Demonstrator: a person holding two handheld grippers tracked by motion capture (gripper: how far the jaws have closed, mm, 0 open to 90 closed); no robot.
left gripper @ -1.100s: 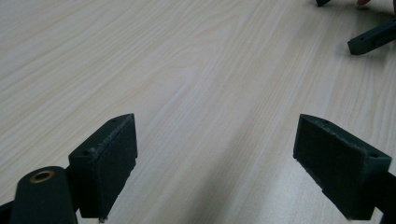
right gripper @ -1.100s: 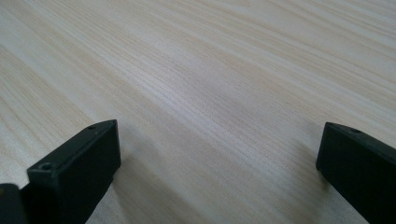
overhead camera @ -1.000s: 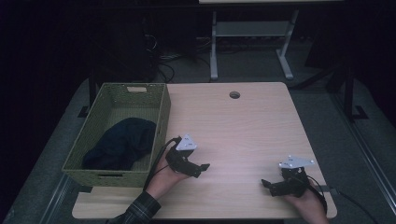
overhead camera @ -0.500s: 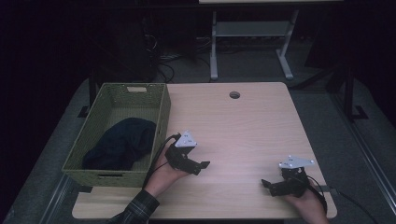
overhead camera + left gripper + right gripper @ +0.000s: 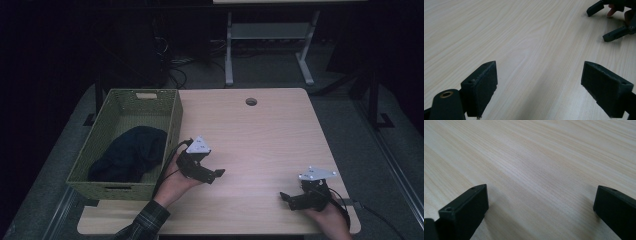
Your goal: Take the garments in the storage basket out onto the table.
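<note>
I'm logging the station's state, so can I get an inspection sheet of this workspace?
Surface: light wooden table, bare, round hole near far edge.
Job's things: dark cloth bunched inside green basket at table's left.
Clutter: nothing seen.
Grippers: left gripper open, beside basket; right gripper open, near front right corner; both hold nothing.
Cables: one trails from each gripper; more on floor behind.
Surroundings: dark room, white table frame beyond.
</note>
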